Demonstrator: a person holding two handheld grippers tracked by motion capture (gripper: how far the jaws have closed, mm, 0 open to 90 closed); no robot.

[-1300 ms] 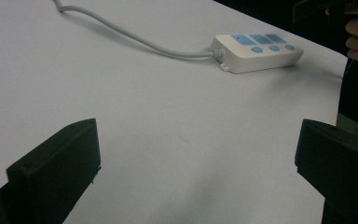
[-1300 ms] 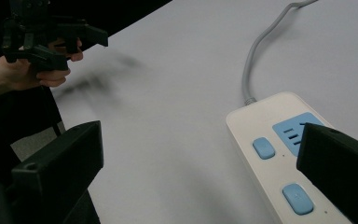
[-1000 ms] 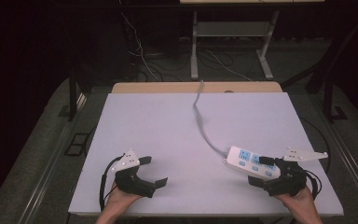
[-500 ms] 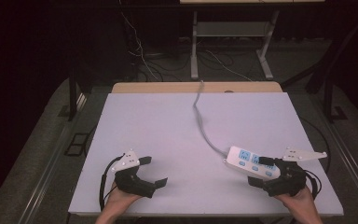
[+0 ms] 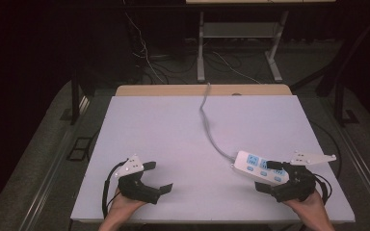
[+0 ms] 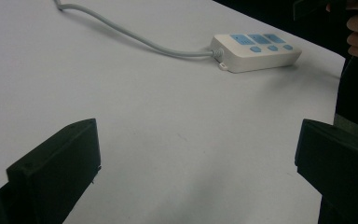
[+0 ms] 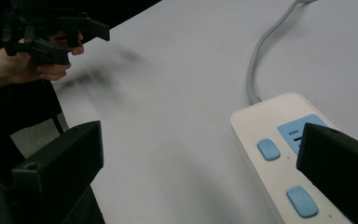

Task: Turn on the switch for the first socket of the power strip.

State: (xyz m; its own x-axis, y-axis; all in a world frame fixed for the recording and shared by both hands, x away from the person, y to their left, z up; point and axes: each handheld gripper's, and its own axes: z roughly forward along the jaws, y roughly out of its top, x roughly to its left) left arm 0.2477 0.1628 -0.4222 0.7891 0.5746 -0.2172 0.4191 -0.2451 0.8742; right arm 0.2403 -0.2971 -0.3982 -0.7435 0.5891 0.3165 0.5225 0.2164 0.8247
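Observation:
A white power strip point(image 5: 259, 168) with blue sockets and switches lies at the table's front right, and its grey cable point(image 5: 208, 122) runs off over the far edge. My right gripper point(image 5: 268, 176) is open at the strip's near end, with one jaw above the strip. In the right gripper view the strip point(image 7: 279, 154) lies under the right jaw, with the gripper point(image 7: 200, 154) empty. My left gripper point(image 5: 158, 176) rests open and empty at the front left. Its own view point(image 6: 198, 140) shows the strip point(image 6: 256, 46) far off.
The white table point(image 5: 173, 134) has a wooden strip point(image 5: 173, 90) along its far edge. Dark floor, loose cables and a metal stand's legs point(image 5: 202, 53) lie beyond it. In the right gripper view the left gripper point(image 7: 51, 32) is held up at the top left.

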